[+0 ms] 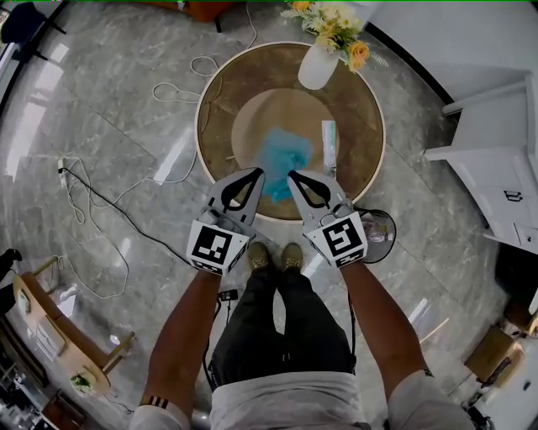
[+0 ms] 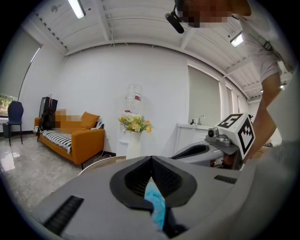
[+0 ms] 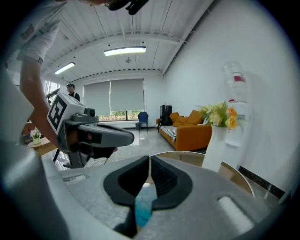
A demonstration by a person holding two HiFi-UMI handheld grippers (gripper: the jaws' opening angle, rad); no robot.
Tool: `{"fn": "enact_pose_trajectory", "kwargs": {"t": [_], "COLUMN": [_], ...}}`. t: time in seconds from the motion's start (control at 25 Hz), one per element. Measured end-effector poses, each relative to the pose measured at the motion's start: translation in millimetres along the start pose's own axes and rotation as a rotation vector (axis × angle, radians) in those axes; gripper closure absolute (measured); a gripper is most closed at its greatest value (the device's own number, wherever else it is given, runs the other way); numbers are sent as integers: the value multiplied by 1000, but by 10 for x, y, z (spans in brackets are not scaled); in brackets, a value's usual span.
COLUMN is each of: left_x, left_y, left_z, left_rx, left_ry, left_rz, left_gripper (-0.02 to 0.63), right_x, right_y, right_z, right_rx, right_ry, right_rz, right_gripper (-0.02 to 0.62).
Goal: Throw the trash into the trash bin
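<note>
So you've got both grippers out over the near edge of the round table (image 1: pixel 220 101), side by side and angled in toward each other. The left gripper (image 1: pixel 256 174) is closed, pads meeting tip to tip. The right gripper (image 1: pixel 295 177) is closed right down to the tips too.

In both gripper views a strip of blue shows in the slot behind the closed tips. Going by the head view, that's the trash seen through the gap rather than anything clamped, though I can't rule out a corner being caught.

The trash itself is the crumpled blue wad (image 1: pixel 282 154). It's sitting on the lighter inner disc of the table, just ahead of your tips, with its near end trailing down between the two grippers.

Just to the right of the wad there's a pale tube-shaped packet (image 1: pixel 329 144) lying lengthwise, close to it but not touching as far as I can see. At the far side of the table a white vase (image 1: pixel 317 67) stands upright with yellow and orange flowers (image 1: pixel 338 23) in it.

The trash bin (image 1: pixel 381 237) is on the floor just off the table's near right edge, right beside your right gripper's marker cube, which covers part of it. It's well apart from the wad.

Your shoes (image 1: pixel 275 255) are right up against the table edge, and there's loose cable (image 1: pixel 109 201) on the floor to your left.
</note>
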State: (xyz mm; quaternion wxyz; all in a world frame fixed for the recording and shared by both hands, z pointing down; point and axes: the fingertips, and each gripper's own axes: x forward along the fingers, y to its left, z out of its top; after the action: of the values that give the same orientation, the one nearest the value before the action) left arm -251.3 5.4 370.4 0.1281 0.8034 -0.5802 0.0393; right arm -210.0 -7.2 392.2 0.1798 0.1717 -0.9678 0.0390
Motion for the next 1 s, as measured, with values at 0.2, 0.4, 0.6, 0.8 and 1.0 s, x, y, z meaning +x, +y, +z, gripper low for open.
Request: {"fn": "enact_pose_trajectory", "kwargs": {"t": [0.2,0.4,0.6,0.8,1.0], "left_x": [80,167,202,212,247], "left_y": [80,148,250,321,368], "left_z": [-220,-459,-590,-687,-765], "left_rx": [1,2,11,0,-13], "left_ry": [27,60,83,103,97], "left_rz": [-21,-28,-27,-40,-42], "left_gripper": [606,606,606,606,606], "right_x": [192,341,523,707,830], "right_y": [9,2,-34,-59,-128], "right_z": [-297,-599,-824,-1068,-1377], "right_rx": [10,28,42,66,90], "right_ry": [43,95,149,214,308], "right_rz": [5,14,18,16,0], "right_gripper": [561,516,429,315,201]}}
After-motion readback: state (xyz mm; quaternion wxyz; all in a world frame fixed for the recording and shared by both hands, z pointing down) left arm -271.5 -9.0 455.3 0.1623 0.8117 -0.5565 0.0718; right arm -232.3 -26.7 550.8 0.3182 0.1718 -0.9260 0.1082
